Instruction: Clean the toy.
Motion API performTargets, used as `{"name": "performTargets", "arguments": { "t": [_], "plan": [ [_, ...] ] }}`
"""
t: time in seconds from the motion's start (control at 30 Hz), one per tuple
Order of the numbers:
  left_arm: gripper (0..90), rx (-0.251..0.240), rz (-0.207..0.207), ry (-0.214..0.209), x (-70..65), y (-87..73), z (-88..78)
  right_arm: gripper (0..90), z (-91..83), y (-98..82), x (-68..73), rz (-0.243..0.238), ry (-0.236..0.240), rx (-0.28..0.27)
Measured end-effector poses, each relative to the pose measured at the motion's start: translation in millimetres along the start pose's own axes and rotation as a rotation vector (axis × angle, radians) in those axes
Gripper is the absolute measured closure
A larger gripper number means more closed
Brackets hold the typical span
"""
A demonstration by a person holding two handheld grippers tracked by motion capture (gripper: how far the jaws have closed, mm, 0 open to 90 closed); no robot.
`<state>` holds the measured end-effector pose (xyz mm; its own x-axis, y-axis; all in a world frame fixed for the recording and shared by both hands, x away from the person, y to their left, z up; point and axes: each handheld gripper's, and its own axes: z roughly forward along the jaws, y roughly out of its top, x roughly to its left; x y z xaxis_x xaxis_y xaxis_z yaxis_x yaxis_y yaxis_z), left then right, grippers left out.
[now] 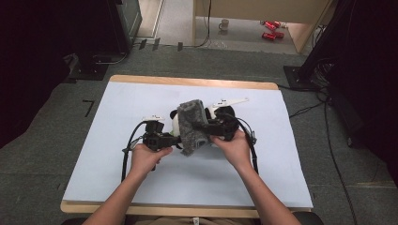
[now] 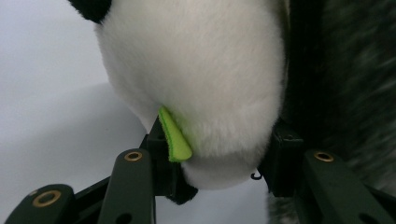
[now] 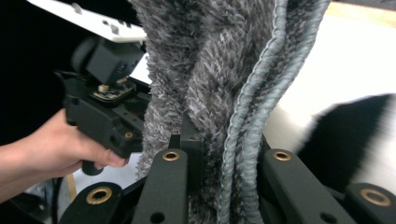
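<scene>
Left hand-held gripper (image 1: 174, 140) has its jaws part-way closed around the panda plush (image 2: 196, 84) — in the left gripper view we see the white belly squeezed between both jaws, with a small green felt tab (image 2: 173, 137) sticking out just beside one jaw. Right hand-held gripper (image 1: 199, 125) is clamped tight on the grey fuzzy cloth (image 3: 210, 79); in the right gripper view we see the pile and its corded hem bunched between the two jaws, which stand narrow.

In the high view we see both things held together over the middle of the table (image 1: 141, 197), above its pale sheet (image 1: 117, 159). The cloth (image 1: 191, 124) hangs draped over the plush (image 1: 175, 123), covering most of it — only a strip of white and a bit of black show at its left edge. We see the person's left hand (image 1: 146, 157) and right hand (image 1: 233, 146) close together, grippers pointing inward at each other. The right gripper view also shows the left gripper and the hand holding it just behind the cloth, and a black-and-white patch of plush to the right of the jaws.
</scene>
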<state>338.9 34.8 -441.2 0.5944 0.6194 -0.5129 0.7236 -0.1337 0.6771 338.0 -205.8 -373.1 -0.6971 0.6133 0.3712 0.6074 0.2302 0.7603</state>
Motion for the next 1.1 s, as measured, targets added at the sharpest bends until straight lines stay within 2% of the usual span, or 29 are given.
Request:
{"name": "performTargets", "arguments": {
  "t": [0.07, 0.17, 0.27, 0.37, 0.5, 0.6, 0.9, 1.0, 1.1],
  "plan": [
    [55.0, -0.002, 0.012, -0.003, -5.9, -0.6, 0.1, 77.9, 8.4, -0.9, 2.4, -0.004, 0.011, 0.014],
    [55.0, 0.022, 0.017, -0.002, -9.3, -1.7, 2.5, 77.9, 15.6, -3.4, 3.2, -0.013, 0.019, 0.024],
    [55.0, 0.043, 0.009, -0.003, -3.8, -2.4, 3.7, 77.9, 18.8, -6.8, -1.0, -0.022, -0.012, 0.036],
    [55.2, 0.042, -0.019, -0.017, 4.2, -3.7, 5.5, 78.0, 18.0, -10.6, -10.8, -0.025, -0.054, 0.038],
    [55.9, 0.039, -0.034, -0.02, 13.8, -2.6, 4.3, 78.2, 6.0, -13.5, -24.7, -0.006, -0.133, 0.04],
    [56.5, 0.034, -0.003, -0.023, 17.1, 0.9, 4.6, 78.8, -6.6, -15.4, -38.4, 0.053, -0.136, 0.025],
    [57.1, 0.055, 0.068, -0.02, 26.7, 11.7, 5.4, 78.9, -38.8, -23.1, -54.9, 0.105, -0.193, -0.029],
    [56.8, 0.055, 0.079, -0.016, 31.0, 13.6, 6.2, 78.9, -48.4, -25.7, -58.1, 0.08, -0.238, -0.031],
    [56.5, 0.055, 0.075, -0.012, 36.5, 14.9, 7.7, 78.9, -56.5, -28.7, -63.4, 0.089, -0.266, -0.028]
  ]
}}
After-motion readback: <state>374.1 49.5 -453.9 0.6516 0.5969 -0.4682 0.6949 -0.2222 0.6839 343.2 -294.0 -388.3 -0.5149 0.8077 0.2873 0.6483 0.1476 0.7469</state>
